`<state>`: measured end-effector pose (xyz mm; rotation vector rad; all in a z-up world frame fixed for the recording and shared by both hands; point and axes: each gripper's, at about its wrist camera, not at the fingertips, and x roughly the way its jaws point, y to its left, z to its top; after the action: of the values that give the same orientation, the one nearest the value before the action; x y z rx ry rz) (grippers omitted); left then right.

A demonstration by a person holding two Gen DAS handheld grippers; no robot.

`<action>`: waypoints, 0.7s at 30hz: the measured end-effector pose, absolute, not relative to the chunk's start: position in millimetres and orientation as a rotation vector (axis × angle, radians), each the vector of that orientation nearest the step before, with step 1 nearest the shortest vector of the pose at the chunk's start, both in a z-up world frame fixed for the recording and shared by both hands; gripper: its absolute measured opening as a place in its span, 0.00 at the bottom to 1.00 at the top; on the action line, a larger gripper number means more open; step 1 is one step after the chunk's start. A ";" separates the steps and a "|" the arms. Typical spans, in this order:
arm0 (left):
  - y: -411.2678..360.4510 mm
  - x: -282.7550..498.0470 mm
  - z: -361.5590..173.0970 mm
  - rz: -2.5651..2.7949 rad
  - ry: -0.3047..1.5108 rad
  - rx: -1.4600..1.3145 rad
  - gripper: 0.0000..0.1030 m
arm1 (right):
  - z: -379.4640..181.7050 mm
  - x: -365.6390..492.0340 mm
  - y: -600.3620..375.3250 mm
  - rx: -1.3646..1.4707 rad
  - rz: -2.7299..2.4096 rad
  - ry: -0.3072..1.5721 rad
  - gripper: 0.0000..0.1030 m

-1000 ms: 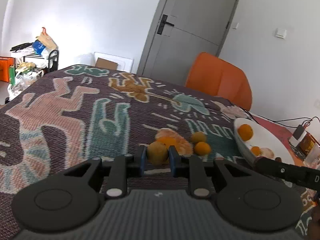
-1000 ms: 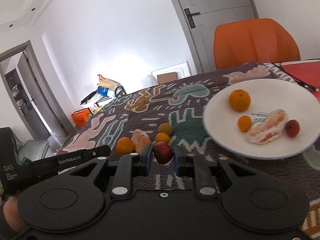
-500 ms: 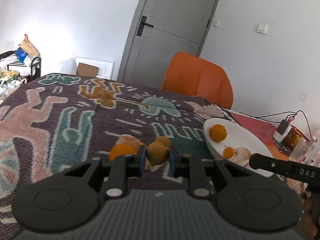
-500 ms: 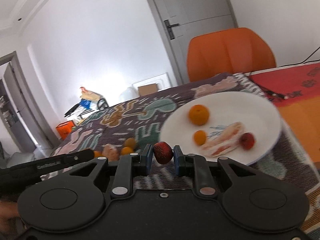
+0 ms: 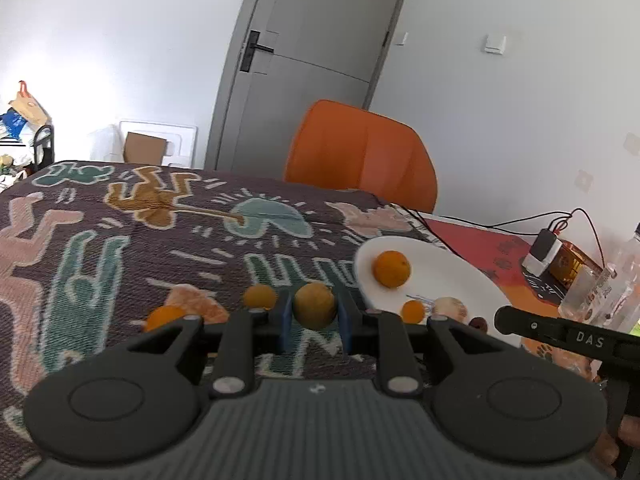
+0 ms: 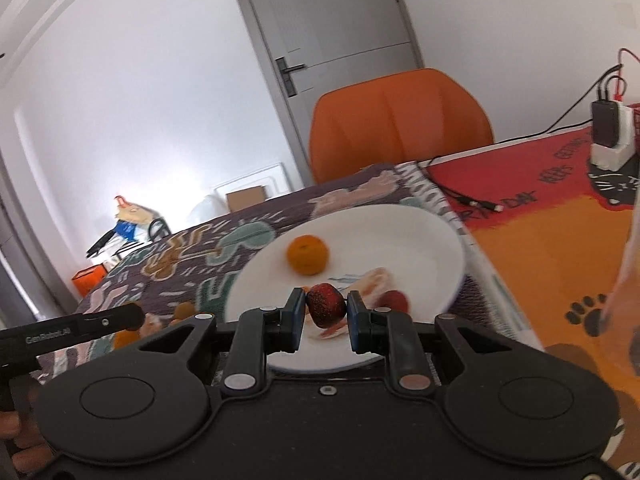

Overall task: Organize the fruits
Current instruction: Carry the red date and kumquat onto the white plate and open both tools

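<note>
Left gripper [image 5: 314,314]: fingers clamped on a small yellow-green fruit [image 5: 314,306], held clear above the patterned cloth [image 5: 120,220] on the worktop. Right gripper [image 6: 326,316]: fingers clamped on a dark red berry [image 6: 326,306], held over the near part of the white plate [image 6: 440,248].

Handling, judged:
- Yellow-green fruit: round, smooth-skinned, light. Likely to roll once released. Grip across its widest part, as now, looks sound.
- Berry: soft, easily bruised, pebbled skin gives some purchase. Light pressure only; squeezing harder risks crushing it.
- Both will roll, so set down low and inside the plate rather than drop.

Plate contents: an orange [image 6: 307,254], a peeled segment [image 6: 376,284], another red berry [image 6: 396,300], and a small orange fruit [image 5: 413,311] seen from the left wrist view. Open room is on the far and right part of the plate.

Edges: plate sits at the cloth's border, beside an orange mat [image 6: 540,248]. Cables [image 6: 472,200] and a charger [image 6: 608,136] lie beyond; a clear bottle [image 5: 600,292] stands near the right. Three loose fruits [image 5: 260,296] are on the cloth, left of the plate. The two grippers are close together, so they could collide.
</note>
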<state>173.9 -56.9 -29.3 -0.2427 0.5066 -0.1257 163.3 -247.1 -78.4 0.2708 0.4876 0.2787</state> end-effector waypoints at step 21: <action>-103.7 203.3 -33.6 -0.203 0.530 -0.180 0.22 | -82.0 186.4 -280.3 0.252 0.189 0.476 0.20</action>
<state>203.3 -103.7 -33.6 -0.1801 0.5303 -0.2031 186.4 -280.3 -82.0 0.2517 0.4757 0.1890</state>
